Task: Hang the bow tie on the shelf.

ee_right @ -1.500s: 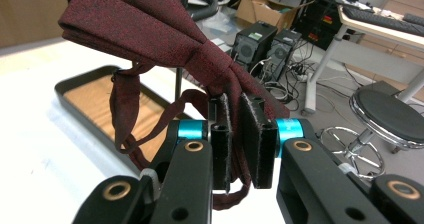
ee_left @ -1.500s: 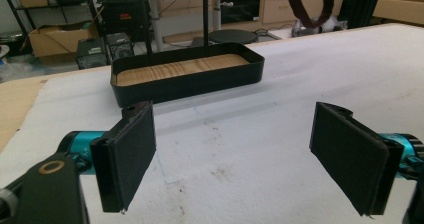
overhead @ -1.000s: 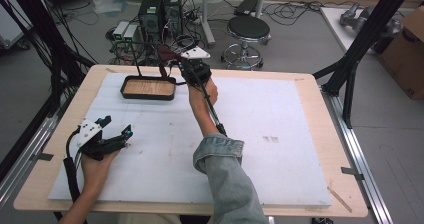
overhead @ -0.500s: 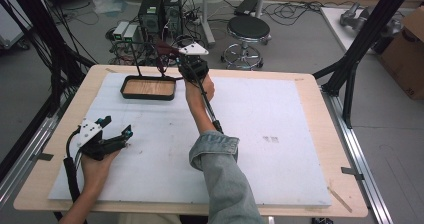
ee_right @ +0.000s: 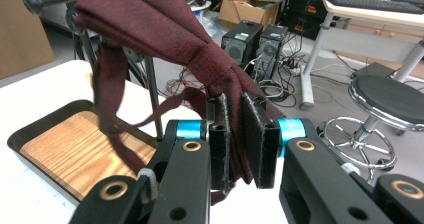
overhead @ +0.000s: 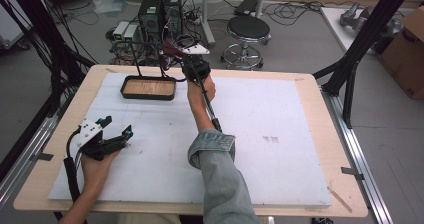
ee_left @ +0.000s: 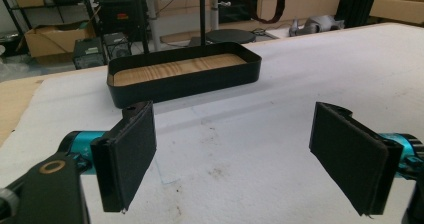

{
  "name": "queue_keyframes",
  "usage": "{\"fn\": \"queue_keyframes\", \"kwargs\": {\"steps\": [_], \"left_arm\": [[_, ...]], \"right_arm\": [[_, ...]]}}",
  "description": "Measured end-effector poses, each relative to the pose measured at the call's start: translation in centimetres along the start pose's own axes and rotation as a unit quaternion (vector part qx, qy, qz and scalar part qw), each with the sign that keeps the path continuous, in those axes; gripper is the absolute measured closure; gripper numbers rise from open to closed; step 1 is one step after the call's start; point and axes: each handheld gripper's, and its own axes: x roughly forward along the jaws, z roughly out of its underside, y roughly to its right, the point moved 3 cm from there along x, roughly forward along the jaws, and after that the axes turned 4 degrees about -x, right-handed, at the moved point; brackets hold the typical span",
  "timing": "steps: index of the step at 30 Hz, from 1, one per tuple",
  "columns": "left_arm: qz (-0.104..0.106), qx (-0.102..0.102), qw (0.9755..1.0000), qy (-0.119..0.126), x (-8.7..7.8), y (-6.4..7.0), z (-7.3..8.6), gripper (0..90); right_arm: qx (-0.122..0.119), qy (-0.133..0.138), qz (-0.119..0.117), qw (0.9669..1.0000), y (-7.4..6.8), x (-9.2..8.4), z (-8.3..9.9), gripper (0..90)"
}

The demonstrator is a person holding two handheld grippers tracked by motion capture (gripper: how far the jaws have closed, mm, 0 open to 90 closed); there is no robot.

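Observation:
A dark red cloth [ee_right: 165, 29] hangs bunched from a black rack bar [ee_right: 47, 0], with a thin strip trailing down toward the tray. My right gripper [ee_right: 239, 139] is shut on the cloth's lower fold. In the high view this right gripper [overhead: 175, 54] is held above the table's far edge, just right of the black tray [overhead: 150, 97], with the cloth [overhead: 169, 48] at its tips. The tray [ee_right: 45, 118] has a wooden bottom and nothing lies in it. My left gripper [overhead: 117, 126] rests on the white board at the near left. Its pads [ee_left: 127, 159] stand wide apart, so it is open with nothing between them.
A white board [overhead: 280, 114] covers most of the wooden table. The rack's thin black posts [overhead: 135, 59] rise behind the tray [ee_left: 185, 81]. Beyond the far edge stand computer towers [overhead: 160, 11] and a round stool [overhead: 248, 29] on the floor.
My right gripper has edged slightly farther toward the rack with the cloth still in it. The left gripper has not moved.

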Motion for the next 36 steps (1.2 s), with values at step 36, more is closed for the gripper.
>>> {"fn": "queue_keyframes", "kwargs": {"steps": [36], "left_arm": [[0.001, -0.001, 1.0, -0.001, 0.0, 0.0, 0.0, 19.1]], "right_arm": [[0.02, -0.051, -0.023, 0.9982, -1.2, 1.3, 1.9, 74.3]]}}
